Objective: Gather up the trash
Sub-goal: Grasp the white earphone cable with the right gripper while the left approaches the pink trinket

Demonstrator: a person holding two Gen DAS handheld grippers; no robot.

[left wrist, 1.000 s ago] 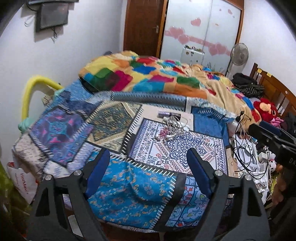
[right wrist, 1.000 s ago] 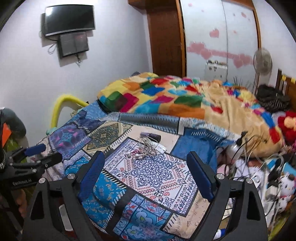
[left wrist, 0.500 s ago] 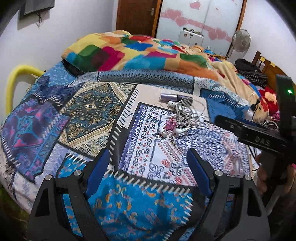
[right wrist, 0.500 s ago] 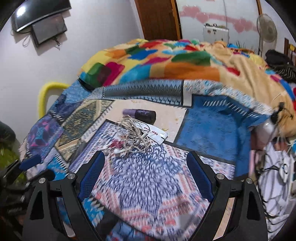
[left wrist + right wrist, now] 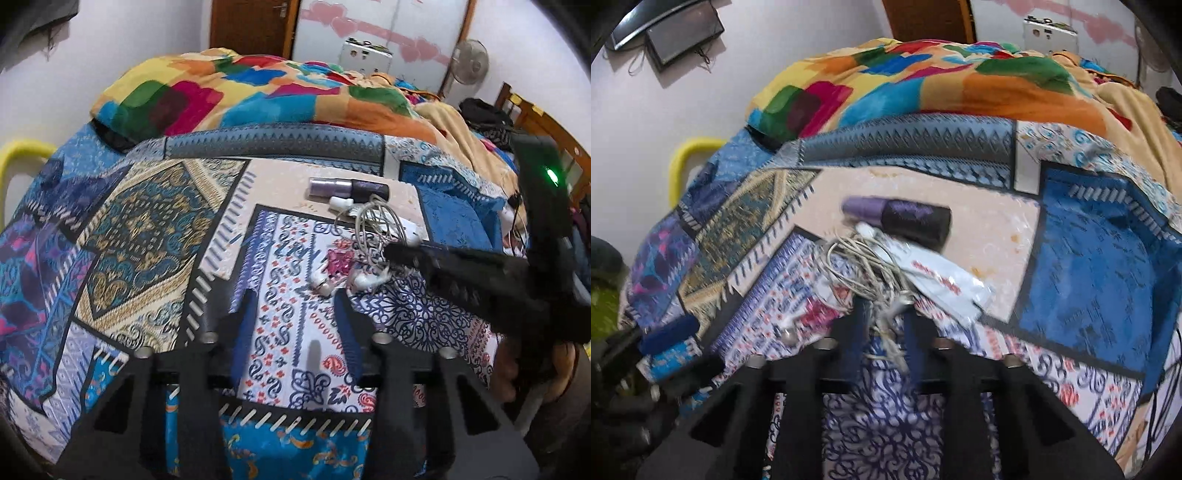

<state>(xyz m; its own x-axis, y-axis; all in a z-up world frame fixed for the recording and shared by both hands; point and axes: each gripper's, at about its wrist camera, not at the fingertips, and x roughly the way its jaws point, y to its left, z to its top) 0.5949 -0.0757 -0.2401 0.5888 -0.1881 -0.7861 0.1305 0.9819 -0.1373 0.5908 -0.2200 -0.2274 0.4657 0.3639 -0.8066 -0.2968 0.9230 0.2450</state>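
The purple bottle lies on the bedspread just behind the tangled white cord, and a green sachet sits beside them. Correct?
Not quite: the sachet is white with red print, as the right wrist view shows. The purple bottle does lie just behind the tangled white cord.

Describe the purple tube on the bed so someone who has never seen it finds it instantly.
Start at the patchwork bedspread and find its plain cream panel just below the multicoloured blanket. The purple tube lies on its side there, at the far edge of the tangled white cable. It is the only cylinder: lilac at one end, dark purple at the other.
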